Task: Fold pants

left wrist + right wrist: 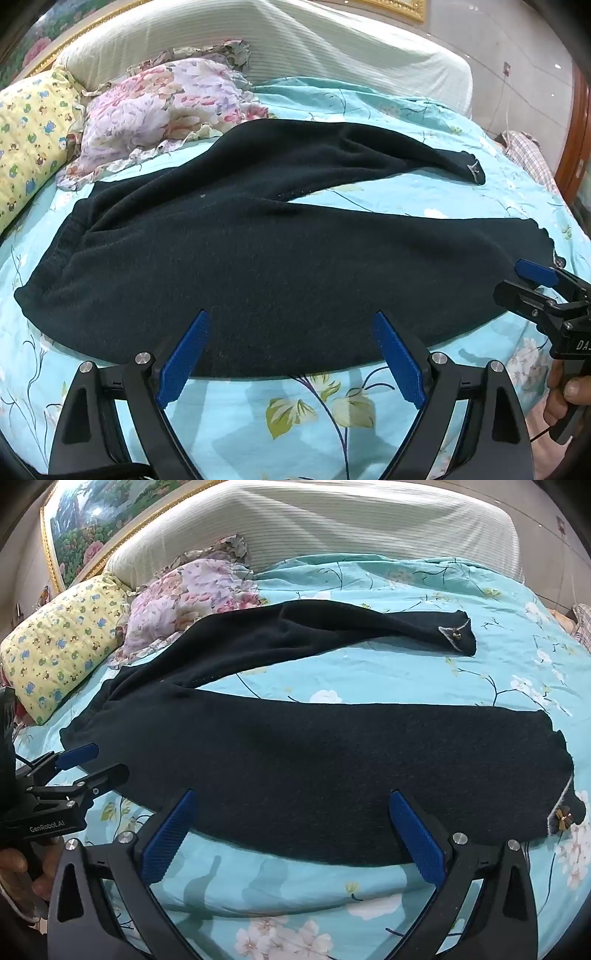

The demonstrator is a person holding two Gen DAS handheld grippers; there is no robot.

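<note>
Looks like the very start: the dark pants (280,258) lie spread flat on the bed (314,417), legs splayed apart, nothing folded yet. Left gripper (291,328) and right gripper (291,808) both hover spread wide over the near leg, holding nothing. Next I'd guess: pinch that leg's edge and lay it over the far one. The floral pillow (166,110) crowds the waist end.

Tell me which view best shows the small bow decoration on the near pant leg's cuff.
The right wrist view: the bow sits in plain sight on the near cuff of the pants. In the left wrist view that cuff end lies behind the right tool, so the decoration is hidden.
</note>
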